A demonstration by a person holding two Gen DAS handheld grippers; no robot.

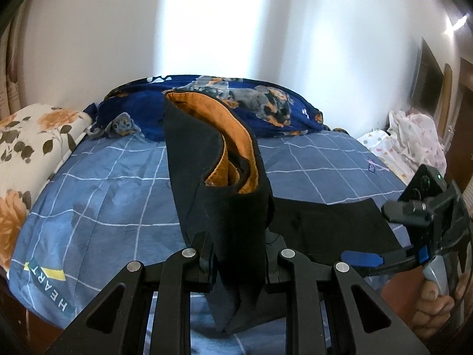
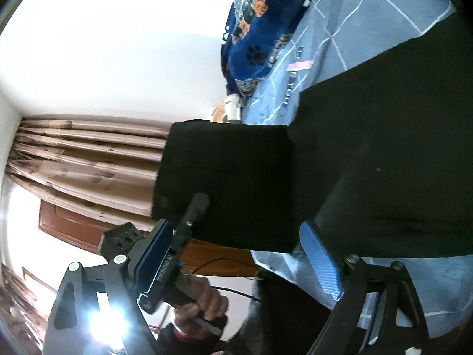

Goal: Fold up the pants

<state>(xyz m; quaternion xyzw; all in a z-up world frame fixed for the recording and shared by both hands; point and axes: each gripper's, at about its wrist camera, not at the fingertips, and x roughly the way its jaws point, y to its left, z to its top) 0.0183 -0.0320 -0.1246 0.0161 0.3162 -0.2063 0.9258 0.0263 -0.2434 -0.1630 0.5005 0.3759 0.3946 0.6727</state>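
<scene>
The pants (image 1: 224,177) are black with an orange lining and lie on the blue checked bedsheet (image 1: 103,183). My left gripper (image 1: 239,263) is shut on one end of the pants and holds it lifted, so the fabric stands up and shows the orange inside. The rest lies flat to the right (image 1: 334,222). My right gripper (image 2: 239,251) is open, rolled sideways at the flat part's edge; one blue finger (image 2: 320,263) rests under the black cloth (image 2: 384,148). It also shows in the left wrist view (image 1: 363,259).
A dark blue dog-print blanket (image 1: 266,103) lies bunched along the wall. A floral pillow (image 1: 32,142) sits at the left and a pale bundle of cloth (image 1: 411,142) at the right. In the right wrist view a curtain (image 2: 88,159) hangs beyond the bed.
</scene>
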